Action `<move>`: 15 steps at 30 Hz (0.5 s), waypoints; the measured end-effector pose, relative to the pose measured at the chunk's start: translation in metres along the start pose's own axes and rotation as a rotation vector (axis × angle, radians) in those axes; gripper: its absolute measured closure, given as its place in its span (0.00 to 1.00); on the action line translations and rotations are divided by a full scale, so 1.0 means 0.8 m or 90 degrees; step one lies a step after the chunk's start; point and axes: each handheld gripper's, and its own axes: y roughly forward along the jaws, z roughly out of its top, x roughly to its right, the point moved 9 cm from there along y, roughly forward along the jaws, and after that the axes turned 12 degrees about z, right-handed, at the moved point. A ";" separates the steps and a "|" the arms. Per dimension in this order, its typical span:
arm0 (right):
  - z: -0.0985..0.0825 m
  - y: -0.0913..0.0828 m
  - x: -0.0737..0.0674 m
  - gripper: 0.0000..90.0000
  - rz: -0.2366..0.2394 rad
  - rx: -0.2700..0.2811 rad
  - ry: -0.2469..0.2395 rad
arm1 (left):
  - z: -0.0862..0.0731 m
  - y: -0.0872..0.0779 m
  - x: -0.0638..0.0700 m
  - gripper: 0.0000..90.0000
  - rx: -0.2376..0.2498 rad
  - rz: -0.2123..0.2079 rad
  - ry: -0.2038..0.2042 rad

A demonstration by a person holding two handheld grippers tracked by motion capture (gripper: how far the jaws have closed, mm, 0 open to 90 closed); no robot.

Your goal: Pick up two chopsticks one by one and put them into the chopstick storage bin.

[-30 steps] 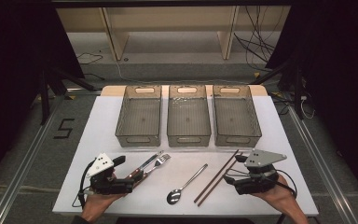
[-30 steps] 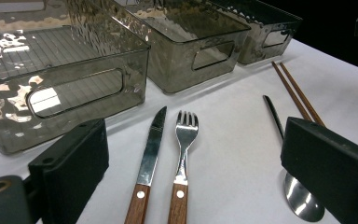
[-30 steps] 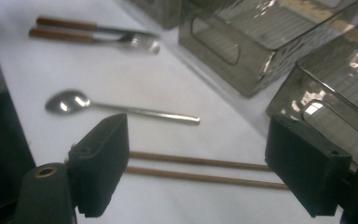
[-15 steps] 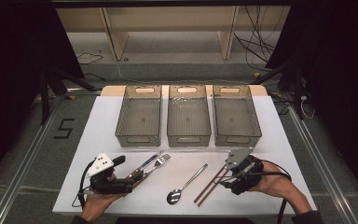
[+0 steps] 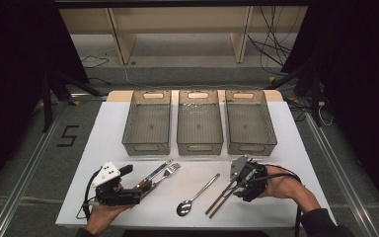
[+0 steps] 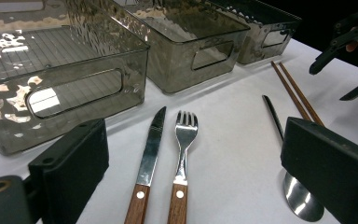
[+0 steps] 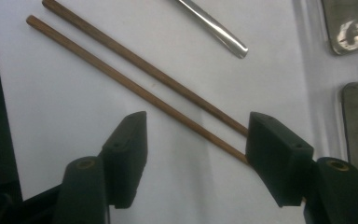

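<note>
A pair of brown chopsticks (image 5: pixel 222 197) lies on the white table (image 5: pixel 276 148), right of a steel spoon (image 5: pixel 195 195). My right gripper (image 5: pixel 233 185) tilts down over their far end. In the right gripper view the chopsticks (image 7: pixel 144 79) run slantwise between the jaws of that gripper (image 7: pixel 196 140). The jaws have just been closing but still stand apart and open, the right one over the sticks' tips. A wood-handled knife (image 6: pixel 151 144) and fork (image 6: pixel 184 140) lie between the wide jaws of my open left gripper (image 6: pixel 200 172), which rests at the front left (image 5: pixel 137 190).
Three smoky clear bins (image 5: pixel 147 123) (image 5: pixel 200 123) (image 5: pixel 250 123) stand in a row across the back of the table, all without contents. The spoon's handle (image 7: pixel 214 28) lies just beyond the chopsticks. The table's front edge runs close behind both hands.
My right gripper has moved left and down onto the chopsticks, tipping its nose toward the table, and its jaws have narrowed. The left gripper and all cutlery stayed still.
</note>
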 end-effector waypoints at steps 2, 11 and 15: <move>-0.001 0.001 0.001 0.47 0.003 -0.005 -0.002 | 0.000 0.000 0.000 0.08 0.001 0.000 -0.002; -0.002 0.014 0.009 0.58 0.024 -0.052 -0.027 | 0.000 0.001 0.000 0.08 0.000 -0.001 -0.003; -0.004 0.020 0.012 0.60 0.033 -0.061 -0.030 | 0.000 0.000 0.000 0.08 0.001 -0.001 -0.003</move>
